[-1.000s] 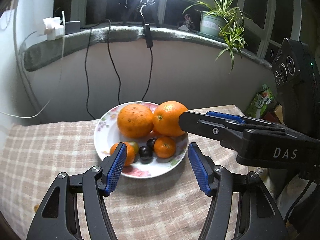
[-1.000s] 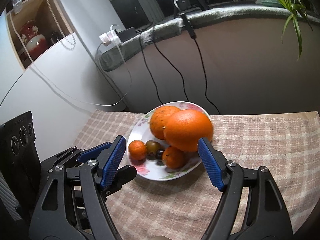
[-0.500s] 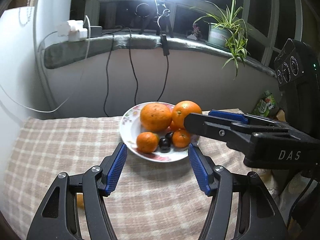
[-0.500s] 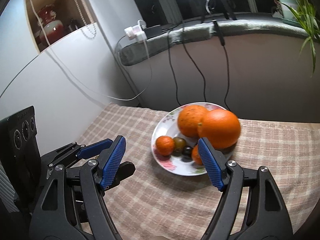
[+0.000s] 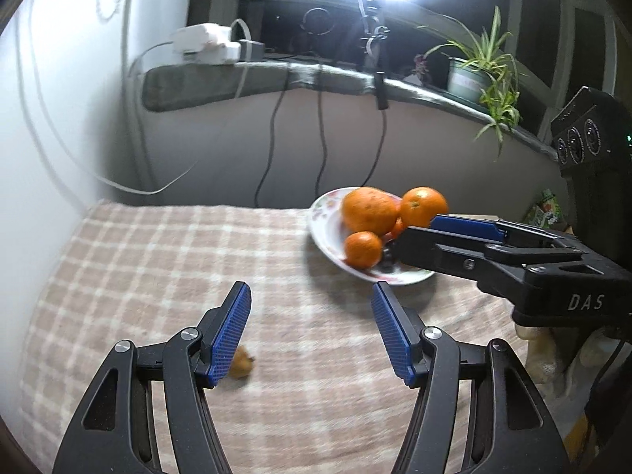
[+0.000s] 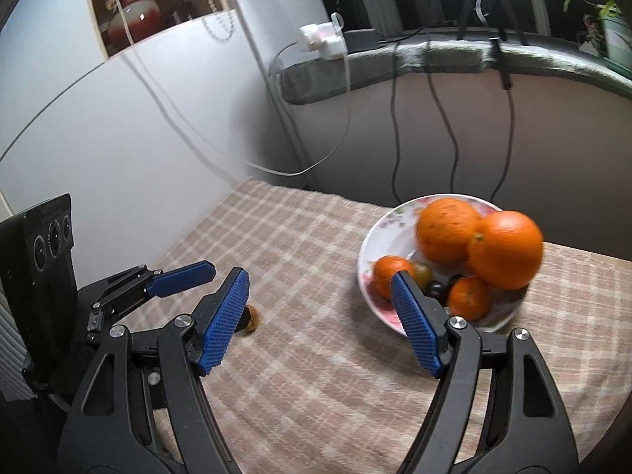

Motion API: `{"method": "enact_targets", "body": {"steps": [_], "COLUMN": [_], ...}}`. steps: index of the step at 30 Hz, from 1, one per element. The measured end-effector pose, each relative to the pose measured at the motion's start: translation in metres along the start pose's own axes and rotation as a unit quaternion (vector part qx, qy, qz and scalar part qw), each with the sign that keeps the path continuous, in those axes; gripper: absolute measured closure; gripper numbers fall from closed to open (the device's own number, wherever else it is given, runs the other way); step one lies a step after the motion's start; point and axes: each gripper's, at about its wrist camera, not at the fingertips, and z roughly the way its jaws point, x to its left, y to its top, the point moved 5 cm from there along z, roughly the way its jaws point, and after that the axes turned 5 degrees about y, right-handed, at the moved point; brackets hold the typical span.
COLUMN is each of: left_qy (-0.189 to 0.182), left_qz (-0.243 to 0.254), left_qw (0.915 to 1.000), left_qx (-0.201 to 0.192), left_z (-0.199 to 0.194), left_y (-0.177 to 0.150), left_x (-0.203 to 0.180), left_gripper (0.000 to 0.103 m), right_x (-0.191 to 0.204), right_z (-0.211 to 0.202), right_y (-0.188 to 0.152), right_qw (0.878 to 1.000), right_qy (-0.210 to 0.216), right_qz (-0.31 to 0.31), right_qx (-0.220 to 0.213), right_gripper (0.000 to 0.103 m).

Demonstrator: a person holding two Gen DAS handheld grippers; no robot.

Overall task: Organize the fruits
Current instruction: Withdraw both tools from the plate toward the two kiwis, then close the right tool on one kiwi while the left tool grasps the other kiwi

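A flowered white plate (image 5: 322,217) on the checked cloth holds two big oranges (image 5: 369,209), two small ones (image 5: 363,249) and a few dark small fruits. In the right wrist view the plate (image 6: 367,249) lies right of centre, with the big oranges (image 6: 505,249) stacked on it. A small brownish fruit (image 5: 243,361) lies alone on the cloth, just beside my left gripper's left pad; it also shows as the brownish fruit (image 6: 251,318). My left gripper (image 5: 310,292) is open over bare cloth. My right gripper (image 6: 319,280) is open and holds nothing, its right finger in front of the plate.
A white cabinet wall (image 6: 118,138) bounds the table on the left. Behind runs a sill (image 5: 237,79) with a power strip, hanging cables, a bright lamp and a potted plant (image 5: 474,75). A green packet (image 5: 547,209) sits far right. Checked cloth (image 5: 177,260) spreads left of the plate.
Both grippers have swung left, away from the plate, which now sits to the right in both views. The small brownish fruit has come into sight. Both grippers stay open.
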Motion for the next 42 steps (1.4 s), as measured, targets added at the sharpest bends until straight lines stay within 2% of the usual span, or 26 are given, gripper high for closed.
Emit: {"method": "enact_targets", "body": {"steps": [4, 11, 14, 24, 32, 42], "left_qy": [0.007, 0.021, 0.024, 0.028, 0.021, 0.016], "left_qz": [-0.010, -0.033, -0.039, -0.065, -0.082, -0.092], "left_qw": [0.9999, 0.9989, 0.9985, 0.9956, 0.9935, 0.9917], "left_qx": [0.007, 0.023, 0.030, 0.062, 0.077, 0.089], "left_z": [-0.001, 0.000, 0.001, 0.008, 0.018, 0.032], "left_y": [-0.009, -0.024, -0.031, -0.057, -0.060, -0.060], "left_x": [0.018, 0.049, 0.058, 0.089, 0.103, 0.110], "left_gripper": [0.041, 0.048, 0.051, 0.060, 0.068, 0.071], "right_x": [0.012, 0.030, 0.039, 0.060, 0.074, 0.075], "right_z": [0.013, 0.035, 0.045, 0.077, 0.106, 0.125], "right_y": [-0.005, -0.015, -0.018, -0.032, -0.047, -0.054], "right_qw": [1.000, 0.998, 0.997, 0.991, 0.985, 0.981], "right_qy": [0.012, 0.029, 0.036, 0.055, 0.058, 0.053], "right_qz": [-0.012, -0.030, -0.043, -0.072, -0.098, -0.113], "right_qx": [0.015, 0.038, 0.051, 0.093, 0.130, 0.150], "right_gripper": [0.031, 0.033, 0.042, 0.047, 0.054, 0.059]}}
